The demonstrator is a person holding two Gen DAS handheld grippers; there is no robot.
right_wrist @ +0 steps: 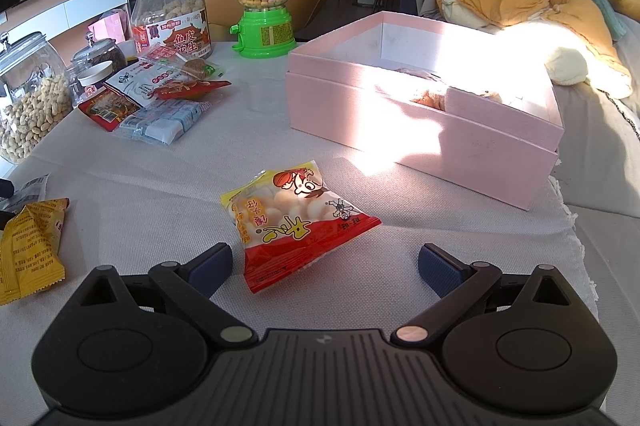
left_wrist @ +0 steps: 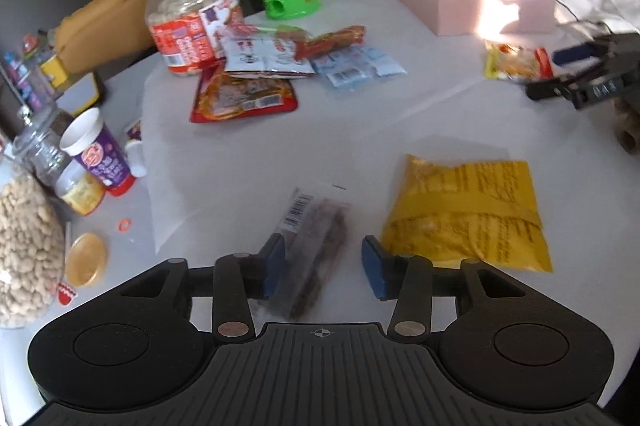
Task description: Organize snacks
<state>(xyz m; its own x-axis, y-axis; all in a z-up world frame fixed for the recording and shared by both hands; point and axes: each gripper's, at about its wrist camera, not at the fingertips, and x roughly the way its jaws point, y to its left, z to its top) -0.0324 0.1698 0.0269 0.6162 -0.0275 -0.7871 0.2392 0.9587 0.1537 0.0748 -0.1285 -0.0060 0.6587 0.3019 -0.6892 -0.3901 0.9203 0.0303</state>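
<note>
— Grippers first: how do they stand?

— I have the left gripper [left_wrist: 324, 270] spread a little. A clear packet [left_wrist: 316, 250] of dark sticks lies flat on the cloth between its pads. The left pad [left_wrist: 274, 266] is at the packet's edge and the right one stands clear of it, so I am not pinching it. That view is blurred, so I cannot say whether the left pad touches.

— And the right?

— I hold the right gripper [right_wrist: 324, 268] spread wide, with nothing gripped. A red bag [right_wrist: 296, 226] of pale round snacks lies just ahead of it, its lower end reaching in between the pads.

— Where is all that from the pink box [right_wrist: 420, 129]?

— The red bag is near the box's front wall, on my side of it. The clear packet is well apart from the box, down and to its left, with a yellow bag [left_wrist: 468, 218] just beside it on the box's side. A pile of packets [right_wrist: 160, 97] sits left of the box, across bare cloth. A green dispenser [right_wrist: 264, 13] stands beyond the box's left corner.

— Is the box open?

— Yes, open on top. Something brown lies inside, but sunlight washes it out.
</note>
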